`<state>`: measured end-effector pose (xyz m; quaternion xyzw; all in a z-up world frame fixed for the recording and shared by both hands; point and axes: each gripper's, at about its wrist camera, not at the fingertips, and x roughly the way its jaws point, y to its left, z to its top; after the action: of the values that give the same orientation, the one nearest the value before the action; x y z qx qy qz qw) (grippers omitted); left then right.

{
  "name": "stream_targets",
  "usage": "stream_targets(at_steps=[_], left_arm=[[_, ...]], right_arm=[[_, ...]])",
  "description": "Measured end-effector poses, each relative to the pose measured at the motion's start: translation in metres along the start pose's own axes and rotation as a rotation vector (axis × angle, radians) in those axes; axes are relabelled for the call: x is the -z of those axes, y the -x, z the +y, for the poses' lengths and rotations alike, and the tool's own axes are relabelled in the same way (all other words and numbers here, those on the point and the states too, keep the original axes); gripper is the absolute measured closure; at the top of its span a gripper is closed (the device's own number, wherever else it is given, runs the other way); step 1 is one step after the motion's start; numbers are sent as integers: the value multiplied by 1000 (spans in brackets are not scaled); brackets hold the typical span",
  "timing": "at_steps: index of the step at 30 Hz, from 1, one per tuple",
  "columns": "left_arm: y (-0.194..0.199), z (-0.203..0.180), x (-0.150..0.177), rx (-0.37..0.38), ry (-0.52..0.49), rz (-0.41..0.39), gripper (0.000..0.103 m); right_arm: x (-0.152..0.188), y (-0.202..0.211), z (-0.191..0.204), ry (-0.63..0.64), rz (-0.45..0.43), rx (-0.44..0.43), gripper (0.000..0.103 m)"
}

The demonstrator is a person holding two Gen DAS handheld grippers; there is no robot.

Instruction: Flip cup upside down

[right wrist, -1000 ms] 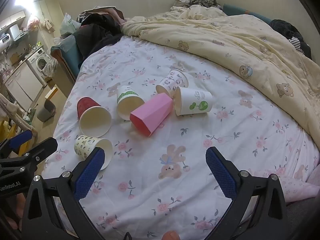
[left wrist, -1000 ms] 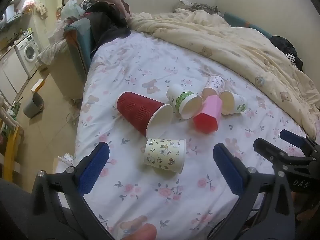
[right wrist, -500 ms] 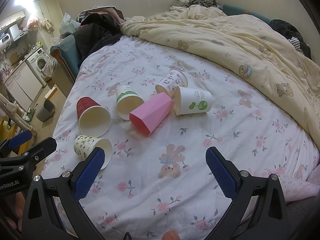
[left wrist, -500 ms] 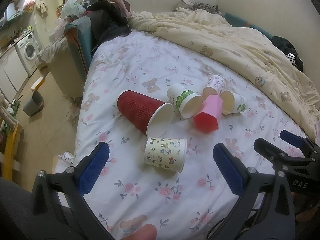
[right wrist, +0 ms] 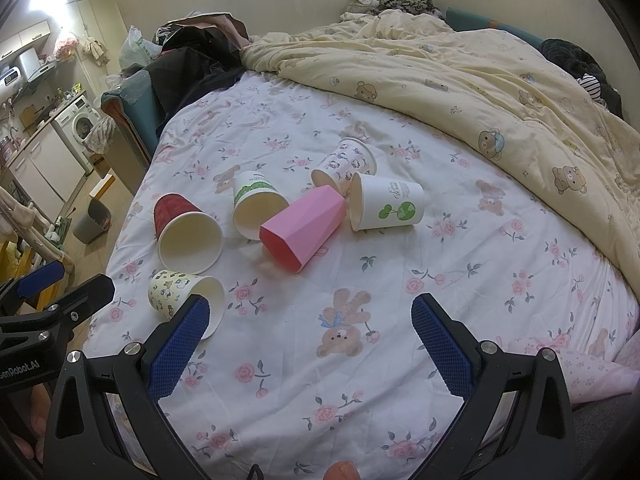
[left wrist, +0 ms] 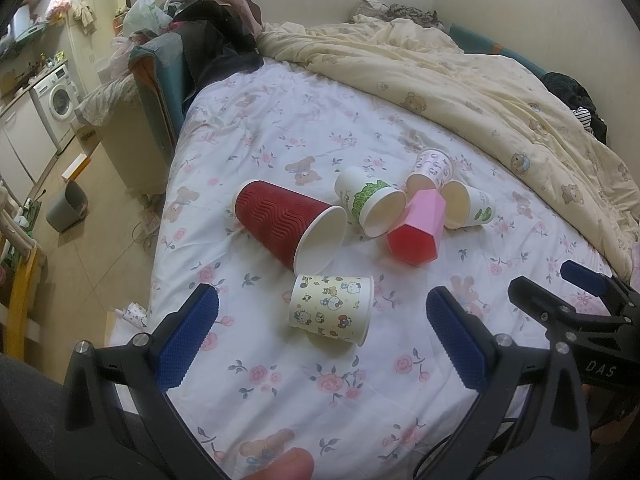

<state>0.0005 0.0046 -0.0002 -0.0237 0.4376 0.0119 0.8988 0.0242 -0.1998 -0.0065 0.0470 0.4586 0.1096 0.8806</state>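
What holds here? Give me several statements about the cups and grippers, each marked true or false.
1. All six cups lie on their sides on the bed. True.
2. The left gripper grips the cartoon cup. False: it is open, holding nothing.
3. The pink cup stands upright. False: it lies on its side.
4. The right gripper is open. True.
5. The red cup has a white interior. True.

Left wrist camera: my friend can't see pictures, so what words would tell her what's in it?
Six cups lie tipped on their sides on a flowery bedsheet: a red ribbed cup, a yellow cartoon cup, a pink faceted cup and three white printed ones. The open left gripper hovers nearest the cartoon cup, touching nothing.
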Motion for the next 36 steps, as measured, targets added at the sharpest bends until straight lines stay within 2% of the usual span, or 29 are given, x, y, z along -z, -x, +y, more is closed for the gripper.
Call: stream_targets(at_steps=[36], left_arm=[[-3, 2, 2, -6, 15, 22, 1]], right_arm=[[0, -3, 0, -7, 8, -4, 0]])
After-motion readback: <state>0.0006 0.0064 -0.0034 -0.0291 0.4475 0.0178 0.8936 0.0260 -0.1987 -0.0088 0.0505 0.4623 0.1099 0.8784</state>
